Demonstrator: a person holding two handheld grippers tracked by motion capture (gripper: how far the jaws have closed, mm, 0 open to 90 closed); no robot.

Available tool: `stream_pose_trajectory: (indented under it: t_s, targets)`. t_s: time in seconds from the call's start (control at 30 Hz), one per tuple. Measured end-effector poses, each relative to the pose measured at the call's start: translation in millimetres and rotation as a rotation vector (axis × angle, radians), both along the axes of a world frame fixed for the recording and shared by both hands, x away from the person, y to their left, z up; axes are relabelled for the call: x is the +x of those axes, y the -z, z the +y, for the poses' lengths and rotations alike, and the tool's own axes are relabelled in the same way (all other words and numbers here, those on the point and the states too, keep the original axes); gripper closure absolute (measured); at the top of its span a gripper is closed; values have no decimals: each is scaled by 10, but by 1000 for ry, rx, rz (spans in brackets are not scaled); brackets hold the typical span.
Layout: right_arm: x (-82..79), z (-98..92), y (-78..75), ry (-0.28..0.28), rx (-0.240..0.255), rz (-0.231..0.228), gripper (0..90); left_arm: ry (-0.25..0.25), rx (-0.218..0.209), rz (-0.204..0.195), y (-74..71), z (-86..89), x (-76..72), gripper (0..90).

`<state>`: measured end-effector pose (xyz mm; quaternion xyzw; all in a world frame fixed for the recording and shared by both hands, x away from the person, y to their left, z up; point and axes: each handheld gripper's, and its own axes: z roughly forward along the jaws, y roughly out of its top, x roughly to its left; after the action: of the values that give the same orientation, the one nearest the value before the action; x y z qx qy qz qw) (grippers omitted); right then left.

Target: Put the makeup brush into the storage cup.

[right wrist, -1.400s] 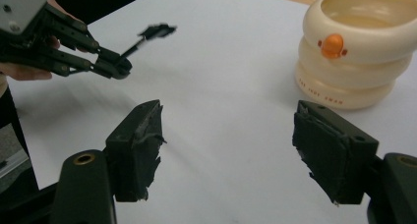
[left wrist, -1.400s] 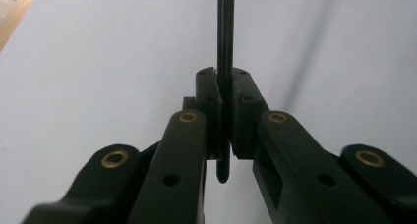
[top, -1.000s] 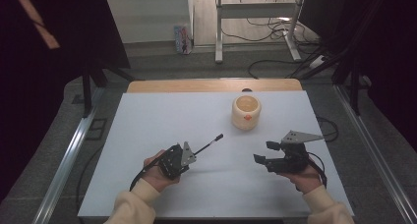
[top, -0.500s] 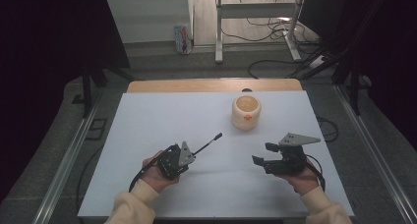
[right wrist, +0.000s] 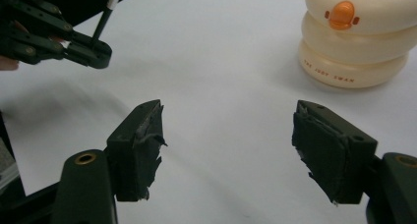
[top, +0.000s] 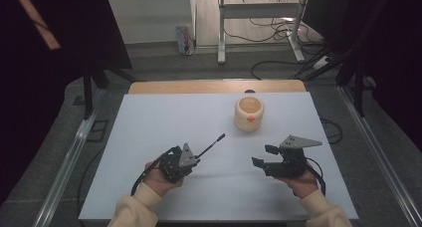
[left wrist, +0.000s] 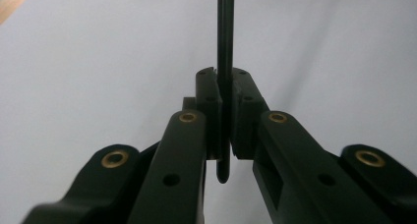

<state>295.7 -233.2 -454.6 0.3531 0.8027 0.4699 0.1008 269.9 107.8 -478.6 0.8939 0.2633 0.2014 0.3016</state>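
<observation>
Currently the left gripper (top: pixel 195 158) has its jaws clamped on a thin black pen (top: pixel 213 143), which sticks out forward and to the right above the white table (top: pixel 149 132). In the left gripper view the pen (left wrist: pixel 224 62) runs straight up between the pads, its rounded butt end poking out behind them, so the grip sits near the tail.

Right gripper (top: pixel 264 156): jaws wide apart, nothing between them, low over the table near its right side. Its pads (right wrist: pixel 142 145) look worn and frayed.

Cream stacked-ring cup (top: pixel 249 113) with an orange duck-like mark stands upright farther back, well apart from both grippers.

Judgement: pen is light, stiff, smooth and round, likely to twist or slip in a tail-end pinch. A second hold nearer mid-shaft would steady it. Cup looks light, rigid, possibly easy to tip.
</observation>
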Motion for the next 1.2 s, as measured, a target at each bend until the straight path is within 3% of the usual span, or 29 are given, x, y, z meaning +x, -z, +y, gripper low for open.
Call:
stream_pose_trajectory:
  t_s: [0.5,1.2]
  targets:
    - [1,189,44,-24,50,-5,280,17,-54,24,-10,-106,-4,849]
    - [50,448,153,-67,133,25,289,33,-53,29,13,-203,15,849]
